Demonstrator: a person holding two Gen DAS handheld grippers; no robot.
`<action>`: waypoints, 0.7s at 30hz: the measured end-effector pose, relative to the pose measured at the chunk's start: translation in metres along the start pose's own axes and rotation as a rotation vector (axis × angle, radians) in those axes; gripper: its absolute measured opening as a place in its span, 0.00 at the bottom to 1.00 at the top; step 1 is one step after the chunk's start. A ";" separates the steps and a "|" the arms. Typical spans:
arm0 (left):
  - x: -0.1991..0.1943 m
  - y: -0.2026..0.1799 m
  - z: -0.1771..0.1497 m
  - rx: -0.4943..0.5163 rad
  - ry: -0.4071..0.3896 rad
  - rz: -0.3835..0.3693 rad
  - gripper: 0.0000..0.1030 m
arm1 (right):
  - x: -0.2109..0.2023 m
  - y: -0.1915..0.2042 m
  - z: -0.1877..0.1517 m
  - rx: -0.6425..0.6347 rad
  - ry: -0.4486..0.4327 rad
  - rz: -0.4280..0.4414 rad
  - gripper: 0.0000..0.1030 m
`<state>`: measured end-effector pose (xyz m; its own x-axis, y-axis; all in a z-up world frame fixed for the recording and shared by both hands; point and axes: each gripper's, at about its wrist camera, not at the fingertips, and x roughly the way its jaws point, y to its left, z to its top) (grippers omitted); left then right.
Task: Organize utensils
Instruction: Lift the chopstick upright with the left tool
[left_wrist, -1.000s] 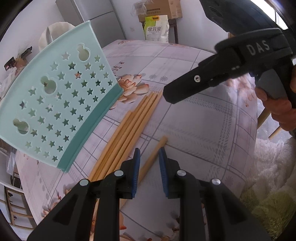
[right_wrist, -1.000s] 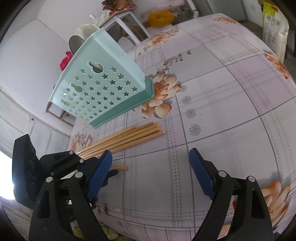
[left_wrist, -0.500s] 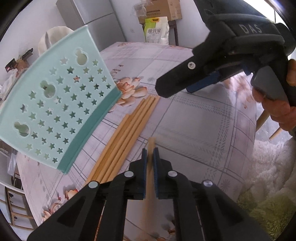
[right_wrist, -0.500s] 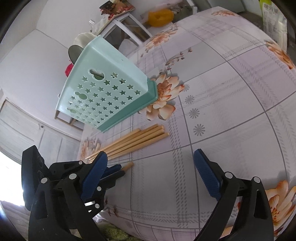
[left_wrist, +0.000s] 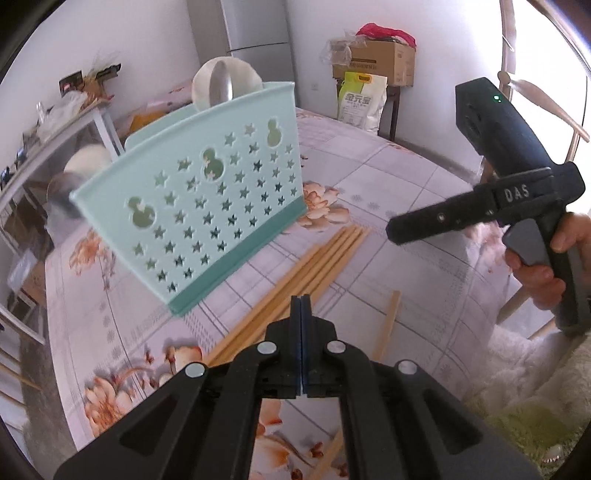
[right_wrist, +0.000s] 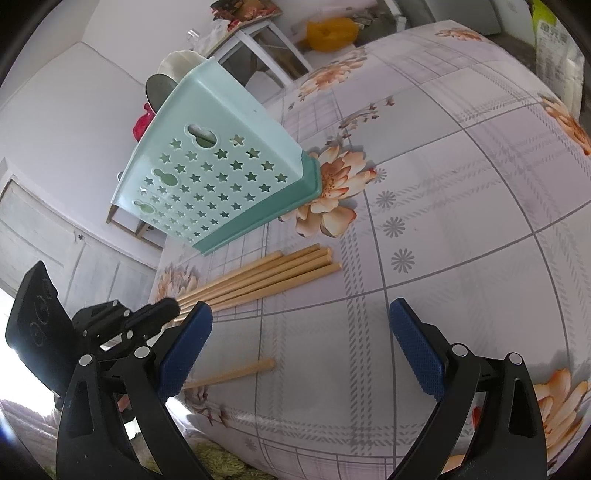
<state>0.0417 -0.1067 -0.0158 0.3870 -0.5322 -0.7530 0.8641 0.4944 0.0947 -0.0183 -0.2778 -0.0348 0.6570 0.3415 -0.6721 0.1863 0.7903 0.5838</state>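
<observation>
Closing empty on each other, the left gripper (left_wrist: 302, 306) jaws hold nothing, so the single chopstick (right_wrist: 236, 373) lies loose on the tabletop (right_wrist: 461, 221), well short of the holder (right_wrist: 221, 177), while the wide-open right gripper (right_wrist: 299, 345) risks nudging it off the edge.
</observation>
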 end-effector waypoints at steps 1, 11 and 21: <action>-0.002 0.000 -0.003 -0.004 0.005 -0.007 0.00 | 0.000 0.000 0.000 -0.002 0.000 -0.001 0.90; -0.035 0.002 -0.052 -0.082 0.048 -0.002 0.24 | 0.001 0.005 -0.001 -0.032 0.003 -0.029 0.90; -0.008 -0.039 -0.052 0.102 0.069 -0.050 0.31 | 0.001 0.006 0.000 -0.029 0.003 -0.030 0.90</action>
<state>-0.0115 -0.0863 -0.0475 0.3228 -0.5042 -0.8010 0.9112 0.3944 0.1190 -0.0164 -0.2725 -0.0322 0.6493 0.3193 -0.6902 0.1847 0.8142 0.5504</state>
